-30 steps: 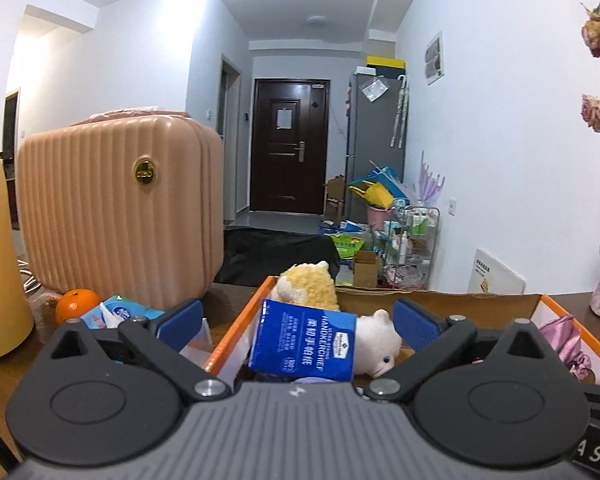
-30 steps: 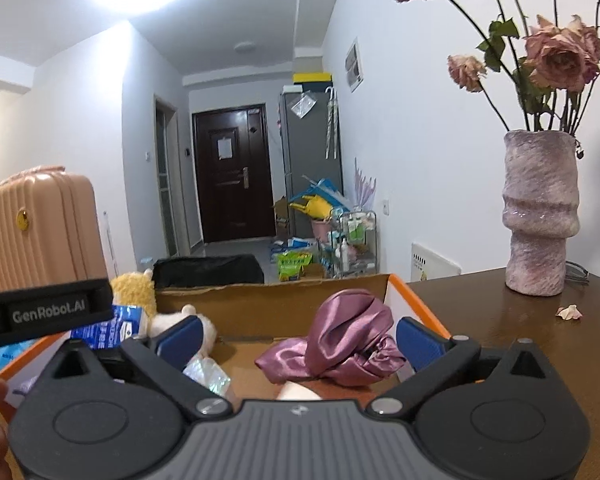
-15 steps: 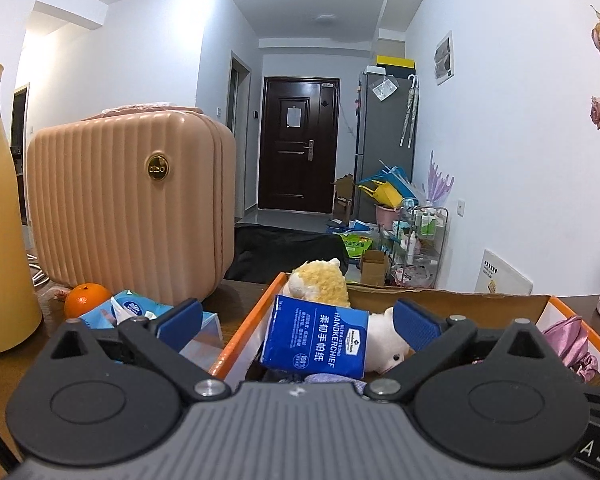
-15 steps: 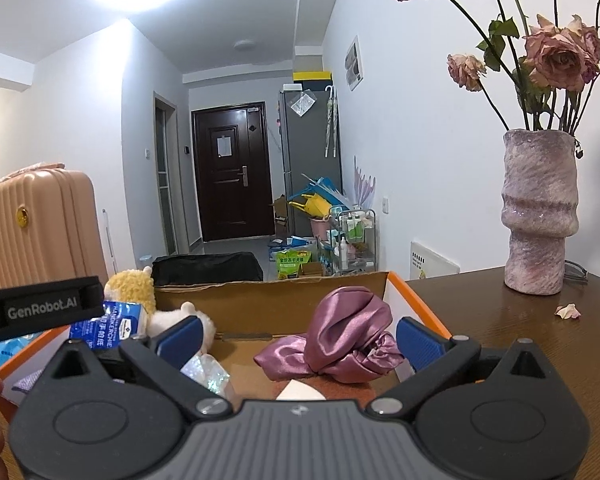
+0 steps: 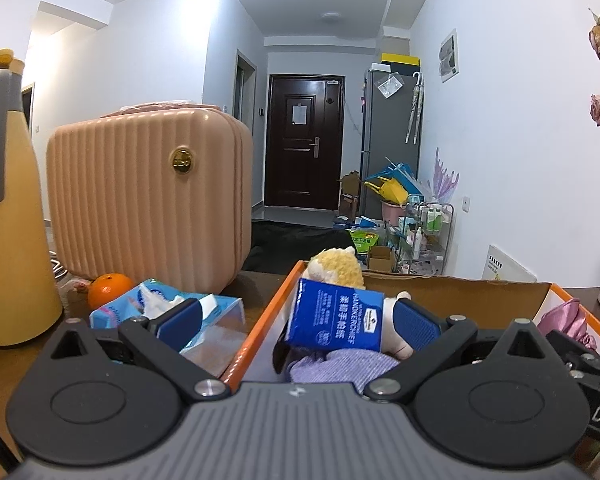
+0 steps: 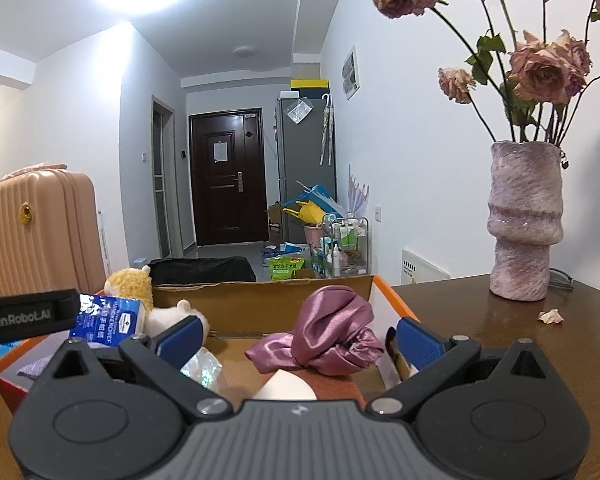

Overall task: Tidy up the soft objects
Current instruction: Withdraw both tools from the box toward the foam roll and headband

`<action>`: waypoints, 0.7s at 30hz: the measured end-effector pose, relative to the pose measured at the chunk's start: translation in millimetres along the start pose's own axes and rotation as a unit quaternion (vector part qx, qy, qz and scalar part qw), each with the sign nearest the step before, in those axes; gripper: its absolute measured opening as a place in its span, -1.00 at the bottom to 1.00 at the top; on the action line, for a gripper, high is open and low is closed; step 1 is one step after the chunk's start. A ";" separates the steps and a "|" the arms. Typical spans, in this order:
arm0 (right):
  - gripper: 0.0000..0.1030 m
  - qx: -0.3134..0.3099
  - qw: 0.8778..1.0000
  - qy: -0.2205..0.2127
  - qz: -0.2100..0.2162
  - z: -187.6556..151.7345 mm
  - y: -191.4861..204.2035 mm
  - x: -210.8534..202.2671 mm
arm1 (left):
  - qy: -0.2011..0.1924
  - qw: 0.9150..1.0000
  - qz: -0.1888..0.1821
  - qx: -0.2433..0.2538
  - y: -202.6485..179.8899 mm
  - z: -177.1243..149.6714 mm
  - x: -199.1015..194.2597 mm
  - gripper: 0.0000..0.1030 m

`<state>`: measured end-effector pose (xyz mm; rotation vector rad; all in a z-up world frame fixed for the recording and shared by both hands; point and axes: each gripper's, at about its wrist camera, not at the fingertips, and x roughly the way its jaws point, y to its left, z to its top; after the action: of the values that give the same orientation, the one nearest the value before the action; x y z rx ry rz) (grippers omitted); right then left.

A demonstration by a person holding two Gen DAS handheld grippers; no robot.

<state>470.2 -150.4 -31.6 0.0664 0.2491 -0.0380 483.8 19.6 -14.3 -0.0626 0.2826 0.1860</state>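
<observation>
Both grippers, left (image 5: pixel 298 318) and right (image 6: pixel 296 338), hang with fingers spread wide, gripping nothing, over the orange-rimmed cardboard box (image 6: pixel 260 304).

Inside the box lie a blue handkerchief pack (image 5: pixel 334 320) leaning on a white plush toy (image 5: pixel 396 340), a yellow plush (image 5: pixel 336 268) behind, lilac knit cloth (image 5: pixel 340 364) in front, and crumpled pink satin (image 6: pixel 328 332) (toward the vase (image 6: pixel 524 224) side).

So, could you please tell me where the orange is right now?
In the left wrist view the orange sits on the table at lower left, outside the box, between the yellow flask and the tissue pack, before the pink suitcase.
</observation>
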 end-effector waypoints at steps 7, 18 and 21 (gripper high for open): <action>1.00 -0.006 1.000 -0.007 -0.006 -2.9 -3.2 -18.2 | 0.005 1.000 0.007 -0.001 8.2 -6.8 -15.8 1.00; 1.00 -0.012 1.000 -0.009 -0.011 -9.4 -9.3 -49.4 | 0.014 1.000 0.009 0.000 19.3 -17.4 -43.6 1.00; 1.00 -0.012 1.000 -0.009 -0.012 -11.5 -12.3 -57.6 | 0.016 1.000 0.011 -0.001 21.4 -20.3 -51.5 1.00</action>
<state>411.0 -160.2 -29.1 0.0386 0.2325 -0.0602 425.6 29.9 -20.0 -0.0647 0.3159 0.2067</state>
